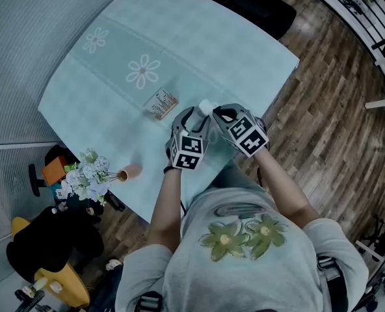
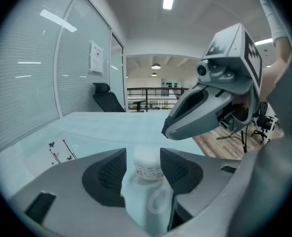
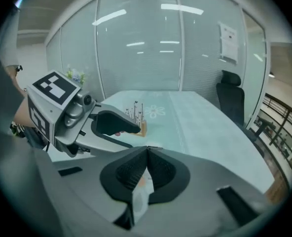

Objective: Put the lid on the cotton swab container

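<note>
A small white cotton swab container (image 2: 148, 171) with printed writing stands between the pads of my left gripper (image 2: 142, 164), which is shut on its sides. In the head view the same container (image 1: 207, 107) shows as a pale spot over the table's near part, with my left gripper (image 1: 196, 117) just left of it. My right gripper (image 1: 216, 114) is close on the right, its closed tip (image 2: 168, 131) hanging just above the container. Seen from the right gripper view, my right gripper (image 3: 147, 158) is shut pad to pad. Only a thin pale sliver shows behind the pads, and I cannot tell what it is.
A light teal tablecloth (image 1: 179, 38) with flower prints covers the table. A small flat printed box (image 1: 160, 103) lies just beyond the grippers. White flowers (image 1: 88, 174) in a pink vase (image 1: 131, 172) lie at the near left edge. A black chair (image 1: 261, 8) stands at the far side.
</note>
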Motion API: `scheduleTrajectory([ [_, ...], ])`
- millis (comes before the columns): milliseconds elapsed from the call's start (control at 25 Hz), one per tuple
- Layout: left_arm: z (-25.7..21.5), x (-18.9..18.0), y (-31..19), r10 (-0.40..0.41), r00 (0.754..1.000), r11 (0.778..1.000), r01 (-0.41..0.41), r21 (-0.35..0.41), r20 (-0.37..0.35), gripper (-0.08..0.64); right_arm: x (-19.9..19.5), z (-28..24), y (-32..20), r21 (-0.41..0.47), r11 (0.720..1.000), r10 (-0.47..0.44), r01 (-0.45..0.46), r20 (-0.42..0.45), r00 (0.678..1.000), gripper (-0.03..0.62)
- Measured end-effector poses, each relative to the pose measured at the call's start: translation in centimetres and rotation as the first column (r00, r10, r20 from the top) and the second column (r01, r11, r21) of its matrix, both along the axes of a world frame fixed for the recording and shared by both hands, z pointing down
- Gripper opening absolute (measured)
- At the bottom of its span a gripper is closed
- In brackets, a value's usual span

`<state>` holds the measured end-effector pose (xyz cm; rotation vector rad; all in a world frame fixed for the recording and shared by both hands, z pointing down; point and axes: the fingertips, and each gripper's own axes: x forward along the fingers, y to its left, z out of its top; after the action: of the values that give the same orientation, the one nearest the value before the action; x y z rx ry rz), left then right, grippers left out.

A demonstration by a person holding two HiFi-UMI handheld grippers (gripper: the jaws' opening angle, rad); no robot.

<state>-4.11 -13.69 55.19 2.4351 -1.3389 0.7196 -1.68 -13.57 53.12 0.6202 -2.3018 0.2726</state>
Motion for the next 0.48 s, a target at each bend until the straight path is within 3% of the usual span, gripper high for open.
scheduleTrajectory([
  [240, -5.8, 0.0, 0.6, -0.063, 0.996, 0.987, 0.073, 0.146, -0.066, 0.097, 0.5, -4.8, 1.5, 0.133, 0.988, 0.054, -0.077, 0.166, 0.985, -0.002],
  [400, -7.9, 0.4, 1.8, -0.079, 0.995, 0.978, 0.09, 0.187, -0.063, 0.0, 1.1, -6.9, 2.8, 0.149, 0.981, 0.088, -0.127, 0.246, 0.965, -0.002],
  [480, -8.7, 0.5, 2.6, -0.081, 0.995, 0.976, 0.092, 0.199, -0.064, 0.0, 1.2, -8.1, 3.3, 0.155, 0.976, 0.102, -0.151, 0.288, 0.952, -0.002],
])
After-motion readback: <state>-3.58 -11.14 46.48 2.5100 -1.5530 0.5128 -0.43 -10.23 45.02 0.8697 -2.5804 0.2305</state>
